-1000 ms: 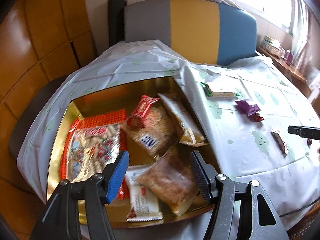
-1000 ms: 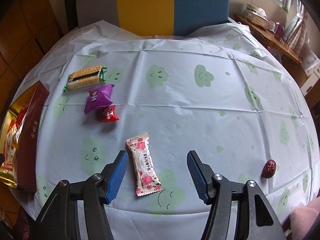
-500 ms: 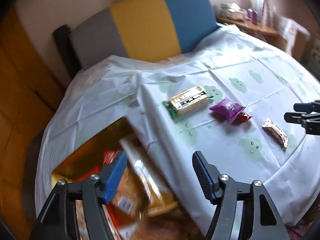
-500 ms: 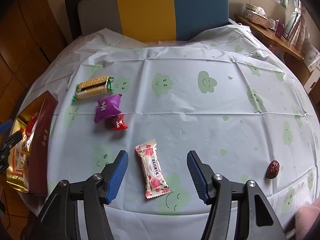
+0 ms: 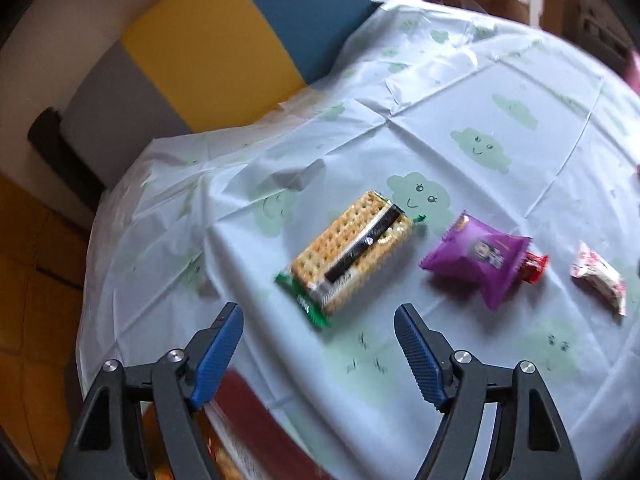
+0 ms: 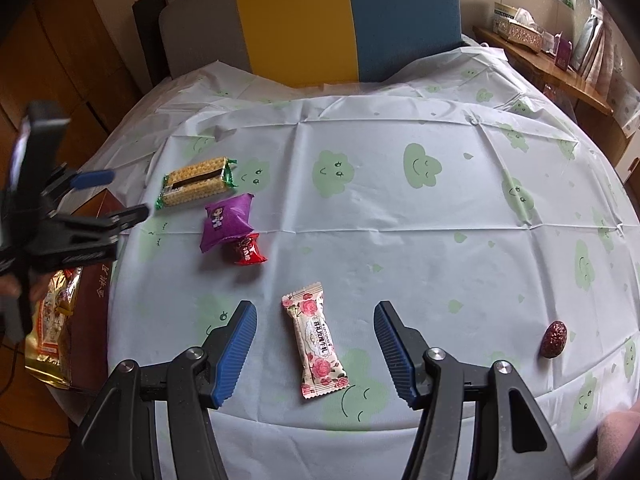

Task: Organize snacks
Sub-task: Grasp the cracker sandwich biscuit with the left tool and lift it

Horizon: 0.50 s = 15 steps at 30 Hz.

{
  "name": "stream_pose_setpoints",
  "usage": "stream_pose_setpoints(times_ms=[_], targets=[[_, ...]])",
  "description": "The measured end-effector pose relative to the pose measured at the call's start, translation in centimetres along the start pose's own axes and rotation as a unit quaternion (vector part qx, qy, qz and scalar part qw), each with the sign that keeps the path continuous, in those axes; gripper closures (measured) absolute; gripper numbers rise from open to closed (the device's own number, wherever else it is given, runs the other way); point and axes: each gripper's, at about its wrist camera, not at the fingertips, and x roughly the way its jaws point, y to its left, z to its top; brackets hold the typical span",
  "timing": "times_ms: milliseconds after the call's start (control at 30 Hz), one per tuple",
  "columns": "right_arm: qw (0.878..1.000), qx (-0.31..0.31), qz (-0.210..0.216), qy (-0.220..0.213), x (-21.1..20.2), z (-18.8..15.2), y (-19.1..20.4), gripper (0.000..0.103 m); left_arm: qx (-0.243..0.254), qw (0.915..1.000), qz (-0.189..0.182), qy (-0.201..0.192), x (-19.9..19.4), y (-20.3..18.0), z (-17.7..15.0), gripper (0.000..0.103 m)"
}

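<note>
A cracker pack [image 5: 352, 256] with green ends lies on the cloud-print tablecloth [image 5: 480, 184]. My left gripper [image 5: 318, 316] hovers at its near end with the jaws opening; the pads touch nothing. Right of the pack are a purple pouch [image 5: 476, 260], a red candy [image 5: 534, 268] and a rose-print wrapper [image 5: 600, 284]. In the right wrist view my right gripper [image 6: 315, 308] stands open above that rose-print wrapper [image 6: 316, 340], pads clear of it. The left gripper [image 6: 116, 196] shows at the left beside the cracker pack [image 6: 196, 186].
A dark red box wall [image 6: 92, 308] with snack bags [image 6: 52, 316] inside sits at the table's left edge. A dark red date [image 6: 554, 338] lies at the right. A grey, yellow and blue chair back [image 6: 348, 20] stands behind the table. A wooden shelf [image 6: 560, 72] is at the far right.
My left gripper has swung from over the snack box to the right, over the tablecloth by the cracker pack, and its jaws stand wider. The right gripper has stayed over the rose-print wrapper.
</note>
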Motion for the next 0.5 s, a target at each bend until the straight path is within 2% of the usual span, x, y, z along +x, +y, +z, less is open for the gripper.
stream_pose_setpoints(times_ms=[233,300,500], targets=[[1.0,0.005,0.016,0.008,0.3,0.0,0.1,0.041,0.047,0.9986,-0.012,0.019,3.3,-1.0,1.7,0.024],[1.0,0.007,0.017,0.009,0.3,0.0,0.1,0.041,0.054,0.9983,-0.009,0.017,4.1,-1.0,2.0,0.024],[0.999,0.02,0.024,0.007,0.2,0.1,-0.4,0.041,0.065,0.9974,-0.03,0.012,5.4,-0.9,2.7,0.023]])
